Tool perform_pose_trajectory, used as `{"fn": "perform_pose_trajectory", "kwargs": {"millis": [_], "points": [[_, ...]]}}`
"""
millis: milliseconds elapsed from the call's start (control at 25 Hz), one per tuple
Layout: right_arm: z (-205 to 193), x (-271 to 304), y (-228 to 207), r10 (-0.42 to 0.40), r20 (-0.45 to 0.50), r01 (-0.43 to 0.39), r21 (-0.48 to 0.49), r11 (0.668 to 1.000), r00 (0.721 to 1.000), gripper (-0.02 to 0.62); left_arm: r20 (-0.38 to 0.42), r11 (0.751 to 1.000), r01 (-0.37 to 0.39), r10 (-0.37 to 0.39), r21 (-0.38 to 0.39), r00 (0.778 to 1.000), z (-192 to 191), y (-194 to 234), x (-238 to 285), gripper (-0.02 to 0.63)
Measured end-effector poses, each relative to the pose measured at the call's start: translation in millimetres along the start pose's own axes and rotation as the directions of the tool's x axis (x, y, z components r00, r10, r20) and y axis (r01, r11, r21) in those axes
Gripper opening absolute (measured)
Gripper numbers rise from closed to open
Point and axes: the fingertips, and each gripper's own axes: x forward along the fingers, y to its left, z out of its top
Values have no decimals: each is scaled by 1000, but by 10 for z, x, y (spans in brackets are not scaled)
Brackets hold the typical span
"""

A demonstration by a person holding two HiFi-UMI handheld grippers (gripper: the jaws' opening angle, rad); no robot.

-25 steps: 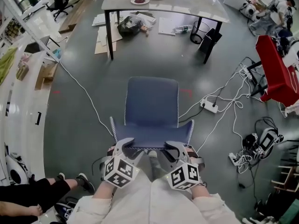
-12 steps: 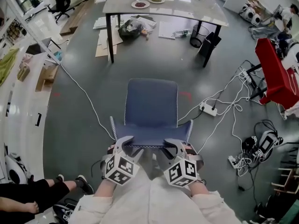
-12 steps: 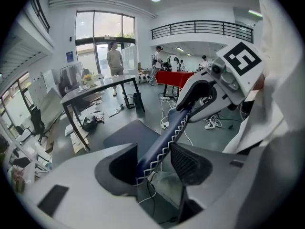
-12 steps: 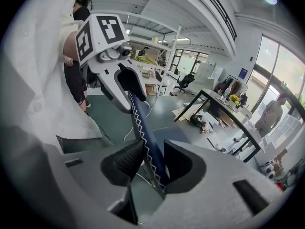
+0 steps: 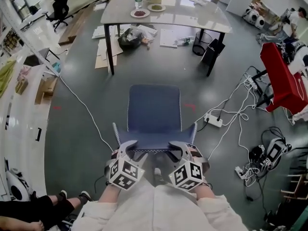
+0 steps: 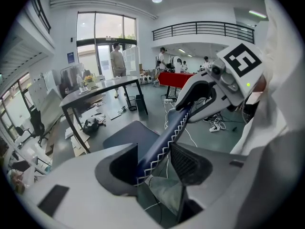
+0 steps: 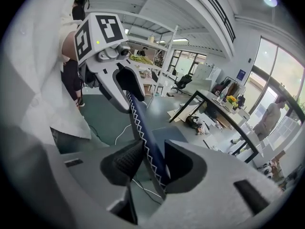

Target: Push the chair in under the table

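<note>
A chair (image 5: 155,112) upholstered in matt dark-blue cloth, its back edge sewn with white zigzag stitching. The left claw (image 5: 129,147) and right claw (image 5: 177,147) are matt grey plastic with rough, ribbed dark pads (image 6: 188,163). The worktop (image 5: 166,14) is smooth, pale and glossy, on dark metal legs (image 5: 110,49). The floor (image 5: 82,81) is polished grey and faintly reflective.
</note>
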Motion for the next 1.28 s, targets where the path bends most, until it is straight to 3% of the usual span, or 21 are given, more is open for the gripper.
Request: {"fn": "perform_pose_trajectory", "kwargs": {"millis": [800,1280], "points": [[388,950,-1586,-46,2,46,38,998,999,139,-8,999,38,-38,-13,999,761,1476,750,205],[682,1508,-2426,-87,-25,89,81,993,996,142,13,998,65,-65,22,998,1154,2355,1095,189]]}}
